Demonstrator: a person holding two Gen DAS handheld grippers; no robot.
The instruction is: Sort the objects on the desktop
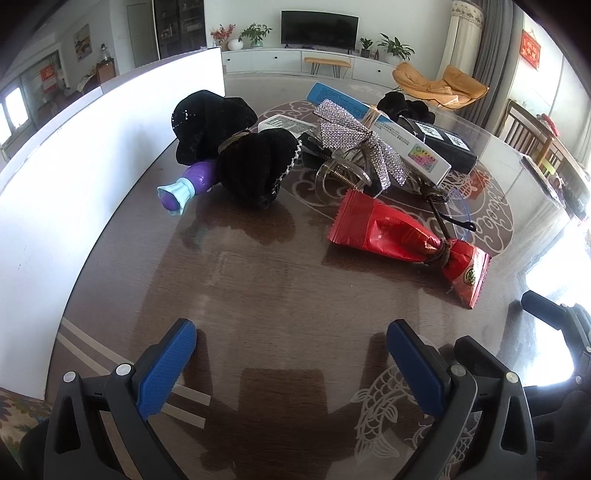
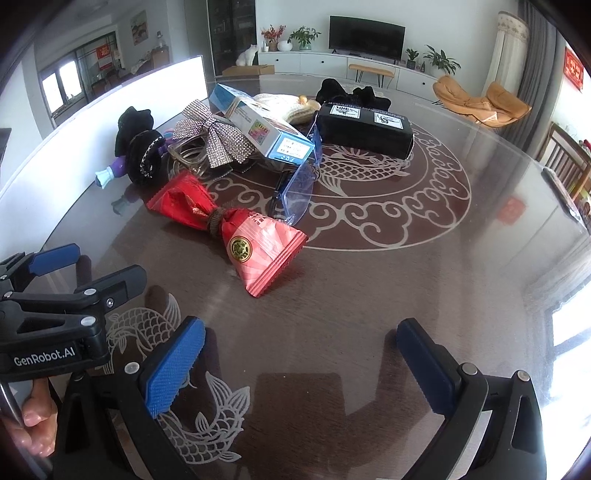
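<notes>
Above the table (image 1: 280,295) | left gripper (image 1: 291,363) wide open, empty | right gripper (image 2: 301,363) wide open, empty | red packet (image 2: 236,229) just ahead

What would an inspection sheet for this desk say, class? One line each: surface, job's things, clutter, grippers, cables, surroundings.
Surface: dark glossy table with pale fish and scroll patterns.
Job's things: red packet cinched by a band, nearest; rhinestone bow; blue-white box; black box; black velvet bow over a purple toy; blue glasses.
Clutter: all heaped together at the far side.
Grippers: left hand-held gripper open, empty; right hand-held gripper open, empty.
Cables: nothing seen.
Surroundings: white board at left; TV, plants, orange chair behind.
</notes>
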